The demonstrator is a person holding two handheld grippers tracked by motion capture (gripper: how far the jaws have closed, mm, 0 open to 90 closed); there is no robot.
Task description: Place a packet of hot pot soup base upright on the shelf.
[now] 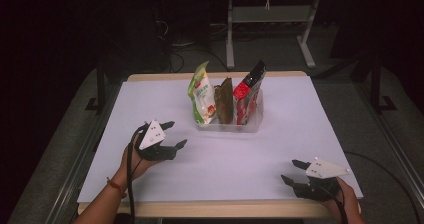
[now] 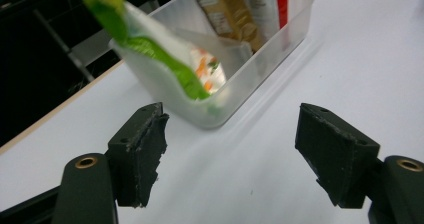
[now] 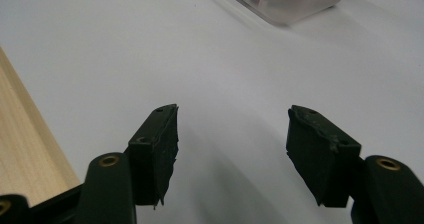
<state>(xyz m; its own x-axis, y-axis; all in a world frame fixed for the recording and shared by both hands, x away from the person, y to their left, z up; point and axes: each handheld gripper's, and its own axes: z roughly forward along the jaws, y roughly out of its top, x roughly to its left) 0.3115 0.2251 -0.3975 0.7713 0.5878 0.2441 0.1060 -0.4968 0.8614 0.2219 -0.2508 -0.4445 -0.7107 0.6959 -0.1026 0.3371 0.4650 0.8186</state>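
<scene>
Landmark taken: the clear plastic bin (image 1: 252, 124) on the white table cover (image 1: 300, 134).

Nearest the person, the right gripper (image 1: 295, 173) sat low over the cover near the wooden front edge, well apart from the bin, on the near right of it. Jaws stood wide, nothing between them; in the right gripper view (image 3: 227, 149) only bare white cover lay between the pads, with a corner of the bin (image 3: 290, 4) far ahead.

The left gripper (image 1: 175, 134) was on the near left of the bin, close to it but not touching. Jaws wide, empty. In the left gripper view (image 2: 230, 149) the bin's corner (image 2: 235, 89) stood just ahead of the open jaws.

In the bin, three packets stood on end: a green-and-white packet (image 1: 201, 91) at its left end, leaning out over the rim; a brown packet (image 1: 225, 101) in the middle; a red-and-black packet (image 1: 248, 91) at the right end.

Behind the bin, the far edge of the table, then dark floor and grey desk legs (image 1: 230, 34).
</scene>
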